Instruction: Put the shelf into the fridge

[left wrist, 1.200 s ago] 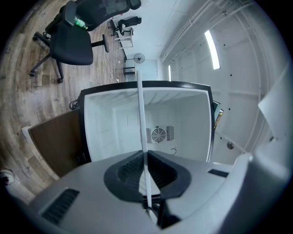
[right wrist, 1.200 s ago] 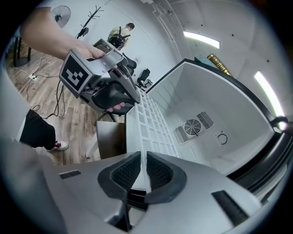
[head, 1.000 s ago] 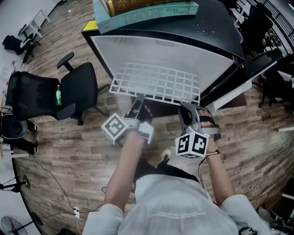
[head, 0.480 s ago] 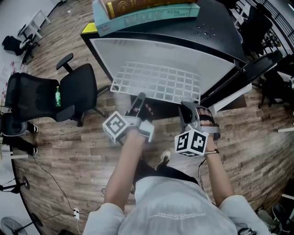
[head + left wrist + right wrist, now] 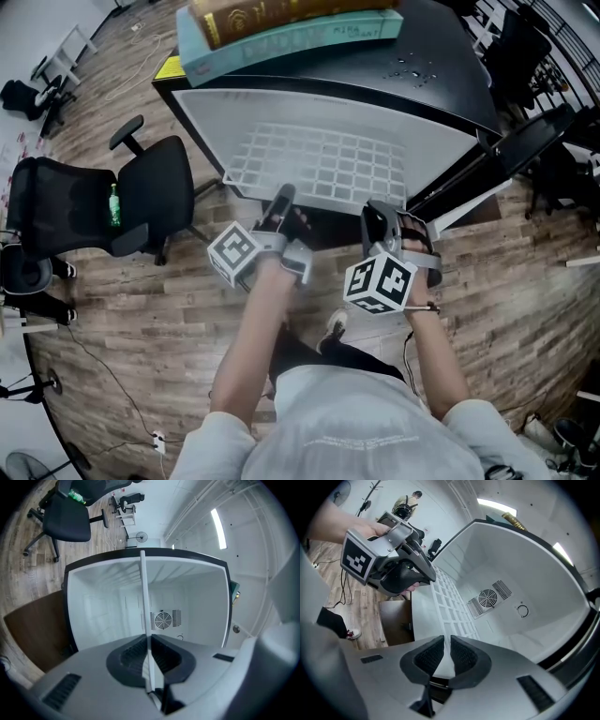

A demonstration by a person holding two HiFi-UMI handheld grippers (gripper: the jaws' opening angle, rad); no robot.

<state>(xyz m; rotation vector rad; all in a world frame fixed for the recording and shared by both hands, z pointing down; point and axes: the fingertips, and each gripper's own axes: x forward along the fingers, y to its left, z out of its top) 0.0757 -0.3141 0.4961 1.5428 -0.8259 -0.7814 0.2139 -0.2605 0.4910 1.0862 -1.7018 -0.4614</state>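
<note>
The left claw [image 5: 147,645] is clamping its pads tight on the near edge of the white grid shelf [image 5: 143,592], which is showing edge-on as a thin line running straight ahead of it. To its right, the right claw [image 5: 448,654] is pinching the same near edge, its jaws nearly together with only the thin rim between them. A hand is carrying each claw.

Ahead of both claws, the shelf is lying roughly level and reaching into the open white cavity of the fridge [image 5: 441,141]. It seems to be sitting mostly inside, though whether its sides are resting on any ledges is hard to tell. Beyond the shelf's far edge, a round fan vent [image 5: 487,597] is showing on the back wall. Above the fridge, flat boxes [image 5: 281,28] are lying stacked. Off to the left of the left claw, a black office chair [image 5: 155,183] is standing on the wooden floor [image 5: 122,309].
</note>
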